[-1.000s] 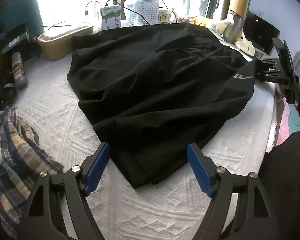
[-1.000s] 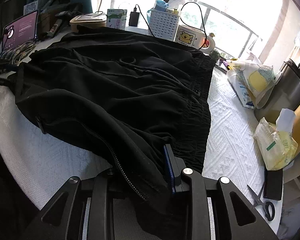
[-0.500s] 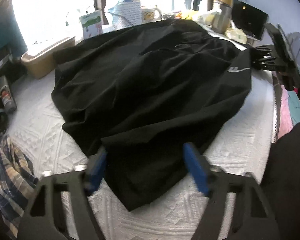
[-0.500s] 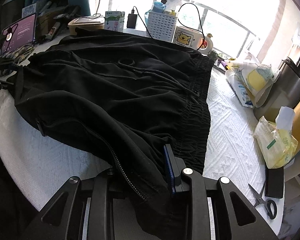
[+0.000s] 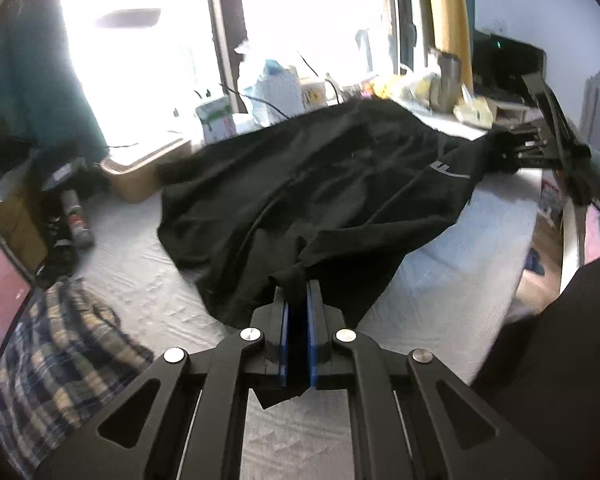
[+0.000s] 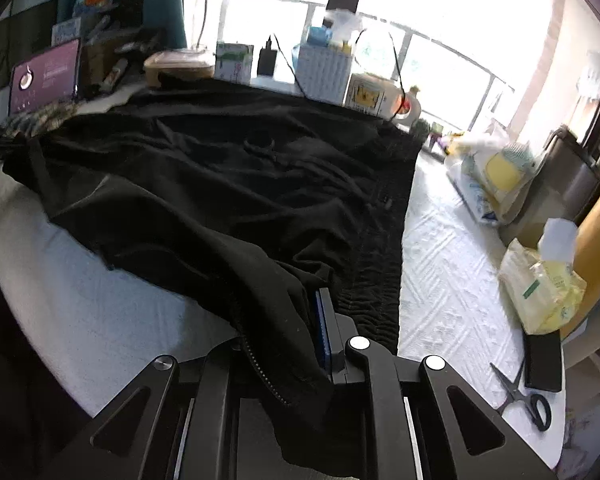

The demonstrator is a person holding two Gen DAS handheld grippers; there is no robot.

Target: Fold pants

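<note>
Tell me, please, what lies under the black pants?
A white textured cover shows around the black pants. What lies directly beneath them is hidden.

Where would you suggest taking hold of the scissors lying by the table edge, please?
Grip the scissors at the closed blades near the pivot, coming straight down from above: they lie flat on the white cover, so only a pinch across the thin blades finds purchase.
</note>
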